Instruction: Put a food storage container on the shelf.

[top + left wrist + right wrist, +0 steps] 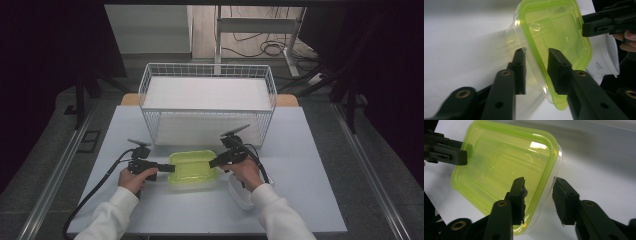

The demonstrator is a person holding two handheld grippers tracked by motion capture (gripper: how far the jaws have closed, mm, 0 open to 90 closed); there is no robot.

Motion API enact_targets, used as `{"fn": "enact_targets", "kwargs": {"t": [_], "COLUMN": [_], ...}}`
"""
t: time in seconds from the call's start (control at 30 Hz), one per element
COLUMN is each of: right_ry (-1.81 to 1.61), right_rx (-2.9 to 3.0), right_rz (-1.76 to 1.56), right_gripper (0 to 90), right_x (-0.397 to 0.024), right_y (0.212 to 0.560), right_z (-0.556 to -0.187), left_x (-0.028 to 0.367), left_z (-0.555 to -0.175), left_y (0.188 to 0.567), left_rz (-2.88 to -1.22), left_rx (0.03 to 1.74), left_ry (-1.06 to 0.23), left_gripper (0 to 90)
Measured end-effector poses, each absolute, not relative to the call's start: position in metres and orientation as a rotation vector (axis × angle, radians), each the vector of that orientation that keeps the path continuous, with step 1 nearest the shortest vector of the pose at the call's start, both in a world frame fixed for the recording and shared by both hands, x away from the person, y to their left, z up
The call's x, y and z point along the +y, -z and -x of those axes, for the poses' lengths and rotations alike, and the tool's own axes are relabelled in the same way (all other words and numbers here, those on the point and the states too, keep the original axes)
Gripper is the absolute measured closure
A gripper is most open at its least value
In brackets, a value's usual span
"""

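Note:
A clear plastic box with a lime-green lid [192, 167] [554, 27] [499, 165] lies in the middle of the table. My left gripper [171, 168] [536, 53] is at its left end, with its jaws on either side of the lid's rim: one beside the clear wall, one over the lid. I see no firm press. My right gripper [212, 162] [539, 180] straddles the right end, one jaw above the lid and the other standing a little off the clear wall. Each gripper view shows the other gripper at the box's far end.
A white wire basket [207, 111] with a white board in it stands just behind the box. A white plastic tub [240, 197] [606, 60] sits under my right hand. The pale table [310, 150] has bare room at both sides.

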State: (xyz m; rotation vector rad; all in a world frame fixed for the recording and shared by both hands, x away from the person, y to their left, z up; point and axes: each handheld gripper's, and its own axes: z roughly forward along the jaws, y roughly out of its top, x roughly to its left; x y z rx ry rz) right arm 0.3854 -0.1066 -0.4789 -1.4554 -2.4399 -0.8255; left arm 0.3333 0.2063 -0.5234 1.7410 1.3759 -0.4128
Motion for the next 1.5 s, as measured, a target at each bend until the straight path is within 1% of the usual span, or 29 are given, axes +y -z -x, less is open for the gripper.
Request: {"fn": "enact_targets", "kwargs": {"t": [0.07, 0.17, 0.3, 0.43, 0.7, 1.1, 1.5], "right_ry": [0.823, 0.844, 0.892, 0.910, 0.975, 1.148, 1.317], "right_rx": [-2.416, -2.362, -2.320, -2.337, -2.351, -2.336, -2.323], "right_rz": [1.474, 1.485, 1.482, 1.473, 1.437, 1.305, 1.216], "right_gripper": [66.0, 68.8, 74.2, 77.2, 77.7, 76.8, 76.5], "right_x": [-0.107, -0.111, -0.115, -0.117, -0.121, -0.131, -0.150], "right_y": [0.481, 0.483, 0.476, 0.471, 0.461, 0.440, 0.421], "right_z": [-0.386, -0.386, -0.385, -0.381, -0.374, -0.361, -0.350], "left_x": [0.205, 0.206, 0.207, 0.207, 0.212, 0.219, 0.210], "left_z": [-0.333, -0.333, -0.332, -0.330, -0.325, -0.314, -0.306], "left_y": [0.523, 0.523, 0.521, 0.517, 0.506, 0.486, 0.463], "left_rz": [-1.737, -1.738, -1.722, -1.711, -1.688, -1.671, -1.669], "left_rx": [1.372, 1.373, 1.369, 1.361, 1.303, 1.206, 1.096], "left_ry": [0.424, 0.425, 0.424, 0.414, 0.420, 0.381, 0.348], "left_gripper": [72.0, 73.0, 75.7, 78.8, 79.8, 79.7, 79.3]}}
